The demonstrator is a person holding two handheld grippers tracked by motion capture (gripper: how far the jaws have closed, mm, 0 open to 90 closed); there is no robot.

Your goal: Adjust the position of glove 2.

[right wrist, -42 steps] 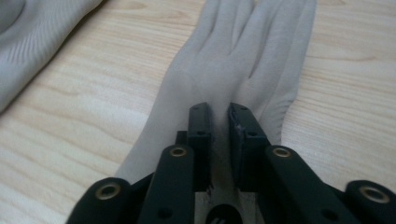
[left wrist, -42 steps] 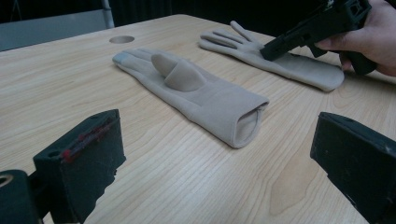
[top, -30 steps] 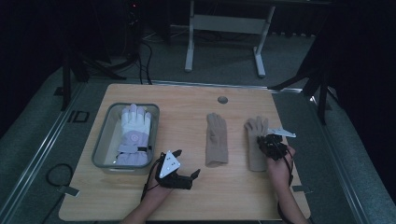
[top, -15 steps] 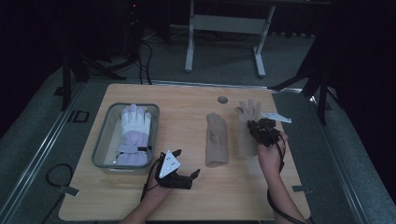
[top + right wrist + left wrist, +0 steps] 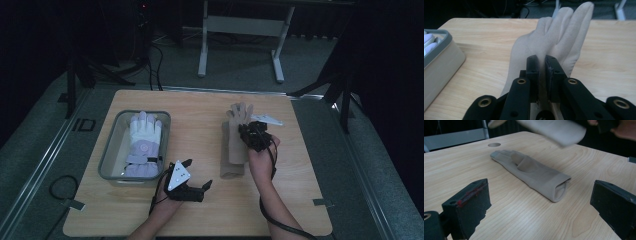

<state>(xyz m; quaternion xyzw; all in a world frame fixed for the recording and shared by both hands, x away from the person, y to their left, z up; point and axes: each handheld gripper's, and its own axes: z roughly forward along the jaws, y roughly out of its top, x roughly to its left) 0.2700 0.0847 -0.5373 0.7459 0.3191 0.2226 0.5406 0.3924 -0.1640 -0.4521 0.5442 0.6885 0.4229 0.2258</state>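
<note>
Right gripper (image 5: 248, 131): jaws clamped on a beige glove (image 5: 554, 37), lifted over the second beige glove (image 5: 231, 152), which lies flat mid-table. Left gripper (image 5: 192, 177): jaws wide apart, holding nothing, near the front edge. Grey tub (image 5: 111, 150), left side, contains white gloves (image 5: 144, 140).

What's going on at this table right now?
A person is sorting gloves with two hand-held grippers. The right gripper is shut on a beige fabric glove, held above the wooden table. A second beige glove lies flat. The left gripper rests open beside a grey bin holding a white glove.
</note>
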